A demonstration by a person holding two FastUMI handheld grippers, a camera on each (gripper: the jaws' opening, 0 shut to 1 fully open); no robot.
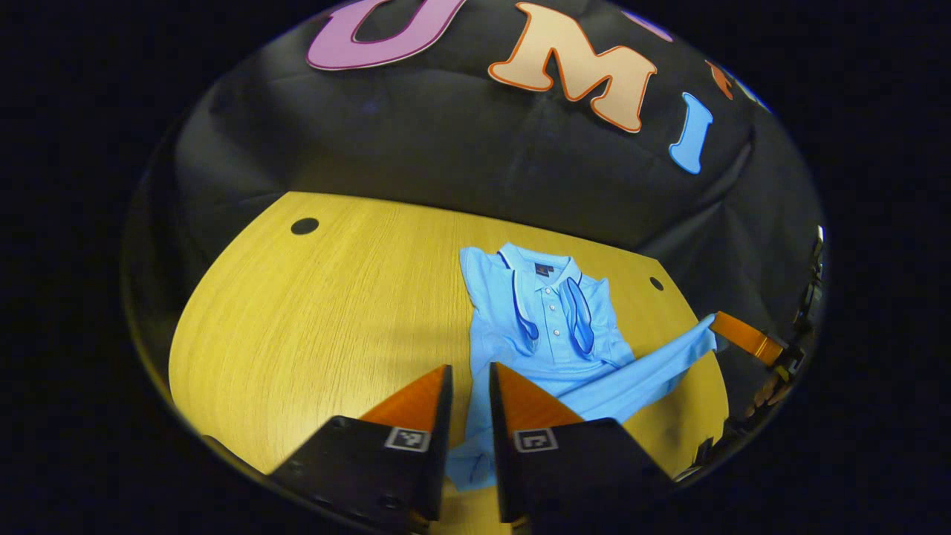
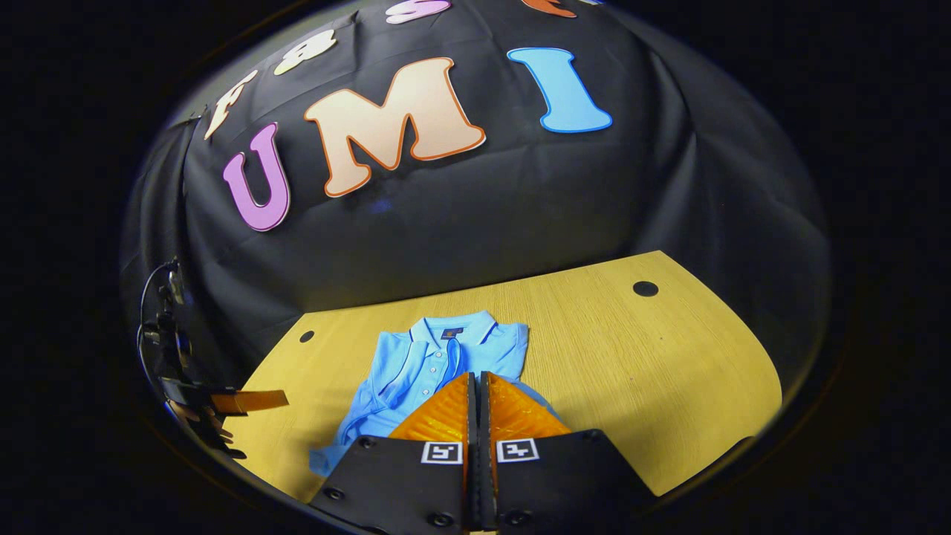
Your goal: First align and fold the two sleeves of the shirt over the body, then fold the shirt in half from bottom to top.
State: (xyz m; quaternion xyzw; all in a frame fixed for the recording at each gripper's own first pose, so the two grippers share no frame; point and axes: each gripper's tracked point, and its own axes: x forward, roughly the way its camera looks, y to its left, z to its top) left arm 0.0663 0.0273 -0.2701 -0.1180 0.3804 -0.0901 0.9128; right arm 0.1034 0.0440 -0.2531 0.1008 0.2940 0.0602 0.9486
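The left gripper [image 1: 470,379] hovers over the shirt's [image 1: 546,327] near hem, its fingers a narrow gap apart with cloth showing between them; whether they pinch it is unclear. The right gripper [image 2: 478,386] is pressed closed on a lifted bottom corner of the shirt. The shirt lies collar-far on the table [image 1: 312,319], both sleeves [image 1: 579,316] folded in over the chest.
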